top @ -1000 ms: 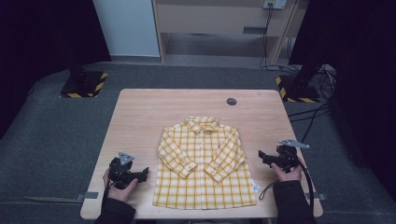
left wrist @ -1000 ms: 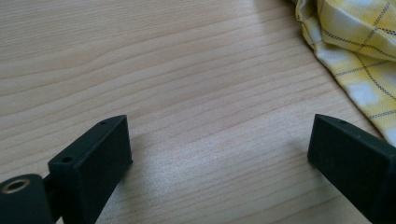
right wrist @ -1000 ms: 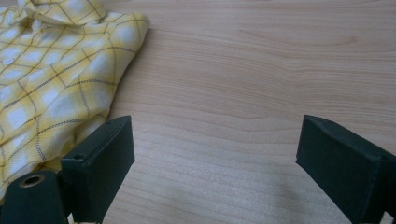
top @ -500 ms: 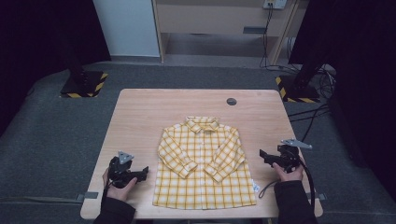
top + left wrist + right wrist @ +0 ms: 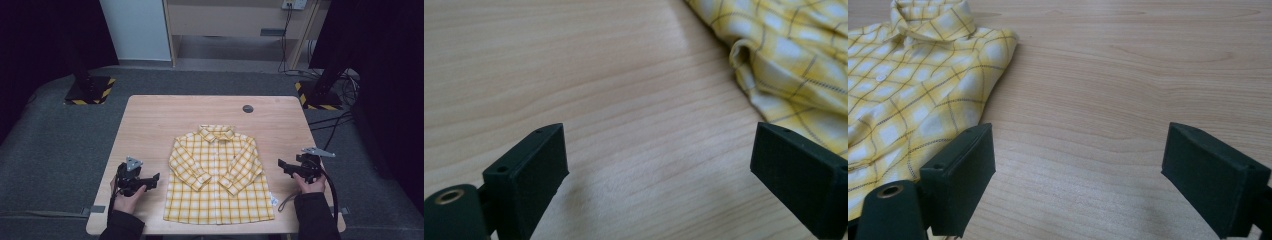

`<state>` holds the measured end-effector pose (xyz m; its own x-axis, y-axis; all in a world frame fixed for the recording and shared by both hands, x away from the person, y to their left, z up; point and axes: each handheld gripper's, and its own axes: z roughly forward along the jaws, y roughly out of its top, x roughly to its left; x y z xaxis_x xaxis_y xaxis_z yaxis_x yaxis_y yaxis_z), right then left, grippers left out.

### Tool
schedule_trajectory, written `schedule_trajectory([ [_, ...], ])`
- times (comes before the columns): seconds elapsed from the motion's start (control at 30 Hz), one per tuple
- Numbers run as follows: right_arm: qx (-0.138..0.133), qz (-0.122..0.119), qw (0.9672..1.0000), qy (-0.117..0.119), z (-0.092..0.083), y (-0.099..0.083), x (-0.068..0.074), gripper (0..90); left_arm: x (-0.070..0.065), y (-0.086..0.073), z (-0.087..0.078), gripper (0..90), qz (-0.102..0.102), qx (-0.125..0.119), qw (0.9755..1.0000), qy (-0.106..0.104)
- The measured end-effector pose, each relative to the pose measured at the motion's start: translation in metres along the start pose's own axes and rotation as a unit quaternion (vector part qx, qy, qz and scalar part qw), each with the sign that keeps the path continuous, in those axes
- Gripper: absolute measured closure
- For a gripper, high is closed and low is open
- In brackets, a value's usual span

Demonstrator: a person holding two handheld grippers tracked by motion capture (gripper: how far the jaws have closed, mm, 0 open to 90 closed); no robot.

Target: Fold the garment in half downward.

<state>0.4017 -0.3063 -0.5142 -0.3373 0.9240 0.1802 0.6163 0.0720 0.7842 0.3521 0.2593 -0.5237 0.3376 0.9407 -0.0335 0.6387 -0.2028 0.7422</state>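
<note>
both jaws flanking shirt

A shirt lies flat mid-table; I hold my left gripper and right gripper either side of it.

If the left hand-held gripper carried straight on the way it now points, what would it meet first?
Most likely the yellow checked shirt: the left hand-held gripper, jaws open, points across bare table toward its sleeve edge.

A yellow plaid shirt lies flat on the table, tongs at either side.
</note>
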Motion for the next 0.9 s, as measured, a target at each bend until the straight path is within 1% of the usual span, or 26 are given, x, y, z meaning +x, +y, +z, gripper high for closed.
schedule_trajectory([
  [0.07, 0.002, 0.000, 1.0000, 0.003, 0.001, 0.001, 0.001, 13.5, 0.000, 0.003, 0.000, 7.6, 0.003, -0.001, 1.0000, 0.000],
  [0.2, 0.002, -0.001, 1.0000, 0.009, 0.001, 0.003, 0.002, 13.6, 0.000, 0.007, -0.001, 7.9, 0.000, -0.010, 0.9999, -0.007],
  [0.3, 0.001, 0.003, 0.9999, 0.013, 0.001, 0.004, 0.001, 13.6, 0.000, 0.011, -0.001, 8.4, -0.001, -0.011, 0.9999, -0.011],
  [0.37, 0.002, 0.002, 0.9999, 0.014, 0.001, 0.004, 0.001, 14.1, 0.001, 0.012, -0.001, 9.7, -0.007, -0.021, 0.9996, -0.017],
  [0.43, 0.000, 0.004, 0.9999, 0.016, 0.000, 0.005, 0.001, 15.3, 0.001, 0.013, -0.001, 10.0, -0.009, -0.022, 0.9996, -0.018],
  [0.5, -0.002, 0.002, 0.9998, 0.017, -0.001, 0.005, 0.001, 15.9, 0.002, 0.015, -0.001, 10.2, -0.009, -0.020, 0.9996, -0.015],
  [0.53, 0.001, 0.000, 0.9998, 0.018, -0.001, 0.006, 0.002, 15.7, 0.002, 0.016, -0.001, 9.7, -0.009, -0.020, 0.9996, -0.015],
  [0.63, 0.004, -0.006, 0.9998, 0.017, -0.001, 0.009, 0.005, 14.8, 0.001, 0.022, -0.003, 9.8, -0.009, -0.028, 0.9994, -0.019],
  [0.7, 0.005, -0.008, 0.9997, 0.020, -0.001, 0.011, 0.006, 14.5, 0.000, 0.025, -0.004, 9.8, -0.008, -0.031, 0.9993, -0.021],
  [0.73, 0.007, -0.010, 0.9997, 0.022, 0.000, 0.012, 0.007, 14.4, 0.000, 0.027, -0.004, 10.4, -0.010, -0.033, 0.9991, -0.024],
  [0.83, 0.010, -0.015, 0.9995, 0.025, 0.000, 0.013, 0.010, 14.4, -0.003, 0.032, -0.003, 10.3, -0.004, -0.029, 0.9993, -0.024],
  [0.9, 0.010, -0.017, 0.9995, 0.026, 0.001, 0.015, 0.012, 14.4, -0.004, 0.035, -0.003, 10.5, -0.004, -0.032, 0.9991, -0.028],
])
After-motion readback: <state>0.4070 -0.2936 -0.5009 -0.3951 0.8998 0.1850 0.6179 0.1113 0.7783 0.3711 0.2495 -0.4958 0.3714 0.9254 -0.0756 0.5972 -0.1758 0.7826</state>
